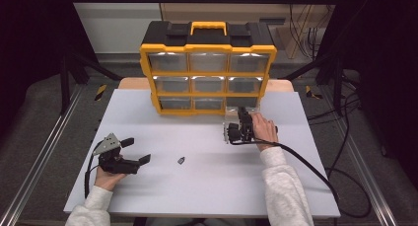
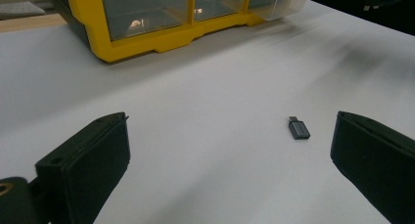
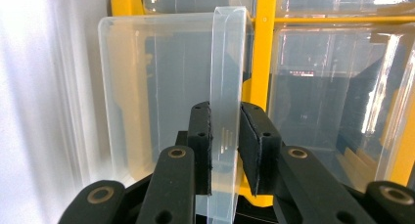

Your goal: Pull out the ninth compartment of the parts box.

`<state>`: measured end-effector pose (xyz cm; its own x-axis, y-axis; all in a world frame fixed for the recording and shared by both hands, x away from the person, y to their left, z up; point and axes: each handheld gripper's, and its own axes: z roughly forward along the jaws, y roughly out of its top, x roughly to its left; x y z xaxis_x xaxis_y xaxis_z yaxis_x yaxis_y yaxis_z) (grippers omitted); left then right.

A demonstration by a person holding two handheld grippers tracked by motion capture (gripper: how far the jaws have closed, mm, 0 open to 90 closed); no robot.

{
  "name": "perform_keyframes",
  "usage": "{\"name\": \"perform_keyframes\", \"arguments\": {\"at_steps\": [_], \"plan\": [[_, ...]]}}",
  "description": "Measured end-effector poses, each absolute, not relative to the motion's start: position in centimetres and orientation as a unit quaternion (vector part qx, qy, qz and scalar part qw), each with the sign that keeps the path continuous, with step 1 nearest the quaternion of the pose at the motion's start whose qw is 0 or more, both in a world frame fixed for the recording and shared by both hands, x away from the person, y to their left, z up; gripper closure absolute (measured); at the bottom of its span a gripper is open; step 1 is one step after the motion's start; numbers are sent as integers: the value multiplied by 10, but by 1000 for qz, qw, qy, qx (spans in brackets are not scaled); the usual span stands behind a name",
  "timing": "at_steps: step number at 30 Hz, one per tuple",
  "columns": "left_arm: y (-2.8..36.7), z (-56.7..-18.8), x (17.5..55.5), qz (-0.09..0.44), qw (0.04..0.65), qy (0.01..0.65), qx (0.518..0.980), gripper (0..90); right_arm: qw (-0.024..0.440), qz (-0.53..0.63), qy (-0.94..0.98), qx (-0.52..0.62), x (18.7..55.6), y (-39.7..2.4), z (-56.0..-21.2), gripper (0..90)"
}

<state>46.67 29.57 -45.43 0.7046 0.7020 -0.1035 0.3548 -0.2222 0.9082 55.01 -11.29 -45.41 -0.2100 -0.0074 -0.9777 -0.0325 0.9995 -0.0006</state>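
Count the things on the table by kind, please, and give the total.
Drawer cabinet: 1
Clear drawer pulled out: 1
Small dark adapter: 1
Grippers: 2 (left, right)
Total: 5

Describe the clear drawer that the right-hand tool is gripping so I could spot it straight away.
Start at the yellow organizer box at the back of the white table. Its bottom row ends at the right with a clear drawer. It alone sticks out of the frame, its handle clamped in the right gripper.
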Motion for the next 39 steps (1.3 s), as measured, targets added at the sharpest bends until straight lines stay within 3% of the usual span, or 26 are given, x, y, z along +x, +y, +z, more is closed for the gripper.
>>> {"name": "perform_keyframes", "arguments": {"at_steps": [39], "plan": [[296,-454,467,167,517,346,764,5,623,10,782,-19,533,-114,-453,761]]}}
